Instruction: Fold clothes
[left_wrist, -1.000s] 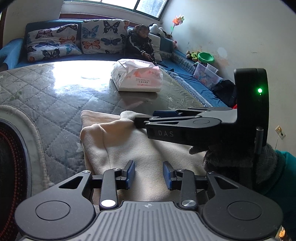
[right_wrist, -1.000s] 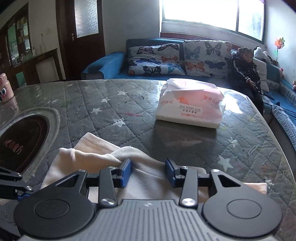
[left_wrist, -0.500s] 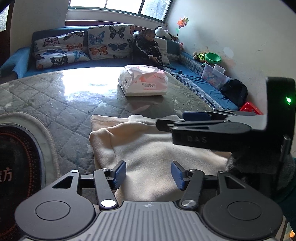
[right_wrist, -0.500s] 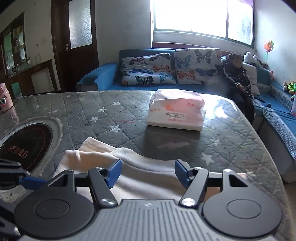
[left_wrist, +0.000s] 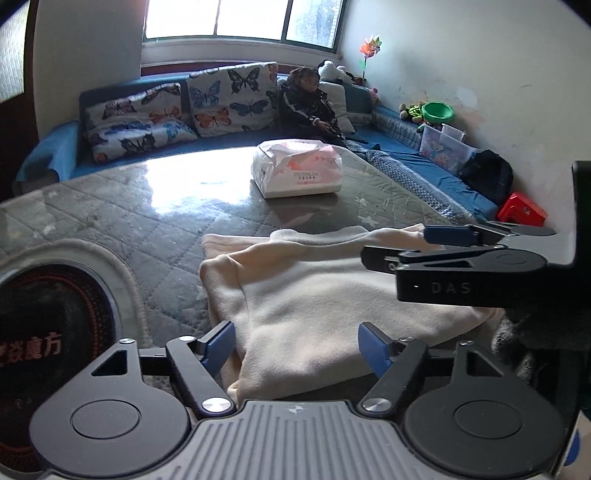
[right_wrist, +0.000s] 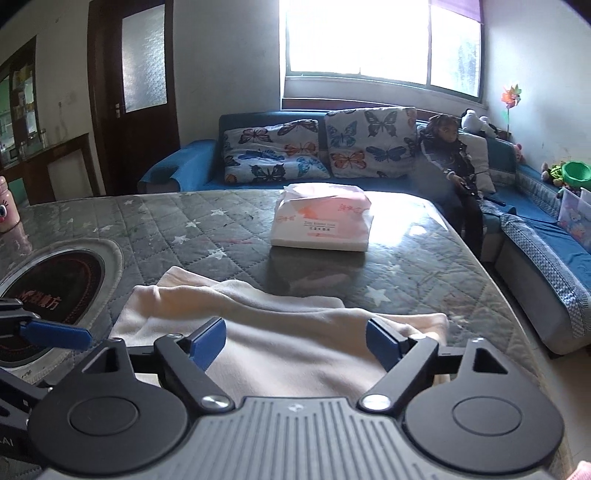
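Both grippers have drawn back from the cream garment (left_wrist: 332, 295) since the earlier frames, and their jaws have just been opening. Left gripper (left_wrist: 297, 343): jaws spread wide, cloth lying beneath them, pads not pressing it. Right gripper (right_wrist: 295, 341): likewise spread, nothing clamped.

Garment lies folded at the near edge of the quilted grey table (right_wrist: 184, 229), long axis running side to side across both views, one folded edge toward the round inset burner (right_wrist: 55, 291) at left. Beyond it the table top is open up to a white tissue pack (right_wrist: 321, 229). Past the far edge stand a blue sofa (right_wrist: 184, 162) with butterfly cushions (right_wrist: 369, 142), a seated person (right_wrist: 450, 155) and a bright window (right_wrist: 369, 40).
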